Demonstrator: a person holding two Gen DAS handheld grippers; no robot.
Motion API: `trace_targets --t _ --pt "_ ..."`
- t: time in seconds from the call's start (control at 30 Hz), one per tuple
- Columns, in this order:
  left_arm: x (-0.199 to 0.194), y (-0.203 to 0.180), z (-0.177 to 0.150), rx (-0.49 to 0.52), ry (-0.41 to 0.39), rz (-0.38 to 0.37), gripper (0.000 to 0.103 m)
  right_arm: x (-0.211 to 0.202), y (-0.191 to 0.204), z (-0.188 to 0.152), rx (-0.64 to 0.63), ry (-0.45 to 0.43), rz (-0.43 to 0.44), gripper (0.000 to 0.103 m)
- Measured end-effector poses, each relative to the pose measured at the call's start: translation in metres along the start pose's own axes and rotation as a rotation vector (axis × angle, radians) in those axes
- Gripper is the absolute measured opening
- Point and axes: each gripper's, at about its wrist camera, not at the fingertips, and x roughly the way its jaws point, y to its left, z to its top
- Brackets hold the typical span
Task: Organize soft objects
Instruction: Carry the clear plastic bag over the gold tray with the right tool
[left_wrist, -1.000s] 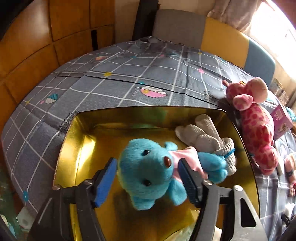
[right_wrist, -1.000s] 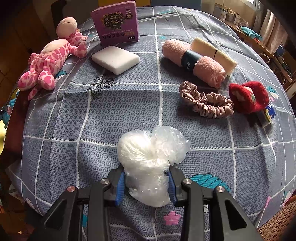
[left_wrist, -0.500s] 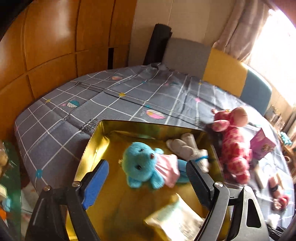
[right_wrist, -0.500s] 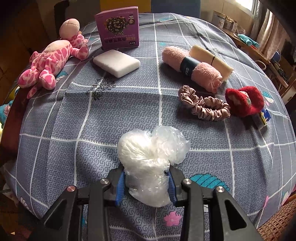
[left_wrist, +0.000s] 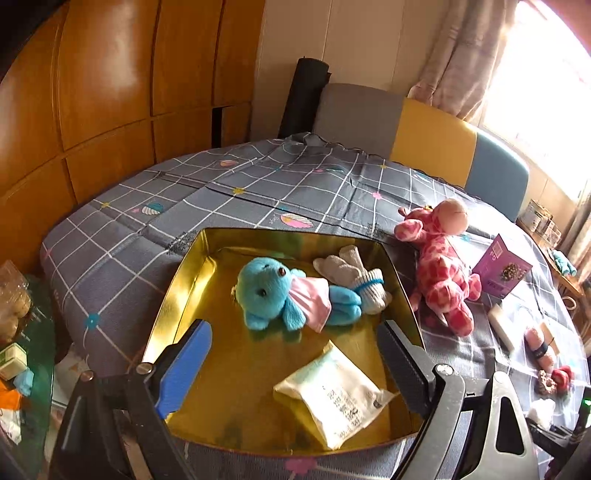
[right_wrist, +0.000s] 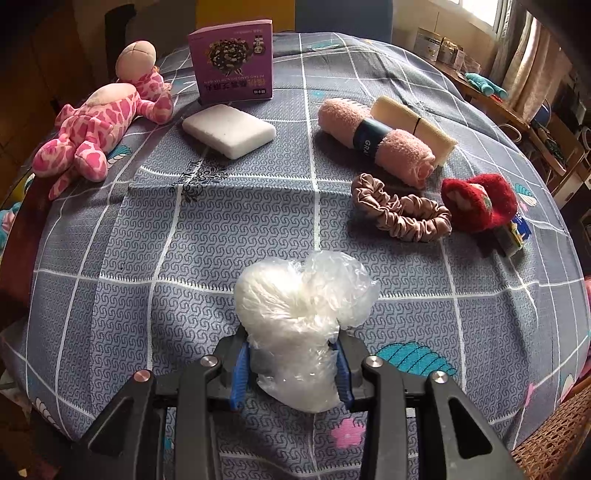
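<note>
Since a second ago the left gripper (left_wrist: 291, 363) has let go of the blue teddy (left_wrist: 280, 295) and drawn back above the gold tray (left_wrist: 177, 284); its jaws are opening, with nothing between them. Lying on its side in the tray, the teddy has bright blue fur, dark bead eyes and a pink dress, and it touches a pair of rolled grey socks (left_wrist: 354, 273) behind it. A flat white packet (left_wrist: 336, 395) lies nearer the camera in the same tray. Clamped between the right gripper (right_wrist: 293, 365) pads is a crumpled clear plastic bag (right_wrist: 301, 314) with white stuffing inside, held just above the cloth.

Both views show a grey checked tablecloth (right_wrist: 184, 258) with small printed shells and flowers. Wooden panelling, a curtain and a grey, yellow and blue seat back stand behind the table in the left view.

A pink spotted giraffe (left_wrist: 443, 269) lies just beside the tray's right wall, near a purple box (left_wrist: 506, 266). Only the right view shows clearly the white sponge (right_wrist: 229, 129), the pink rolled towel (right_wrist: 376, 142) touching a cream one (right_wrist: 413, 125), the brown scrunchie (right_wrist: 402, 214) and the red fluffy toy (right_wrist: 480, 201); the tray's contents appear only in the left view
</note>
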Motion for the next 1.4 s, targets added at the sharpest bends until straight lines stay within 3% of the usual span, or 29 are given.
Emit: trace_targets --t 0.2,0.4,0.6,0.83,1.07,1.4 --pt "-0.001 0.002 -0.014 0.003 0.023 -0.002 0.092 -0.007 0.005 0.003 -0.003 -0.006 -0.01 0.036" --pt "0.004 0.006 -0.021 -0.008 0.049 0.011 0.092 -0.037 0.027 0.019 -0.062 -0.1 0.013 0.036" --pt "0.003 0.007 -0.023 0.002 0.036 0.022 0.092 -0.067 0.088 0.044 -0.207 -0.17 0.182 0.036" --pt "0.001 0.013 -0.02 -0.01 0.032 0.002 0.092 -0.082 0.191 0.066 -0.383 -0.182 0.404 0.036" --pt "0.004 0.02 -0.021 -0.032 0.041 -0.006 0.092 -0.08 0.27 0.065 -0.515 -0.172 0.461 0.036" --pt "0.007 0.027 -0.019 -0.042 0.04 -0.001 0.092 -0.049 0.315 0.075 -0.508 -0.111 0.5 0.036"
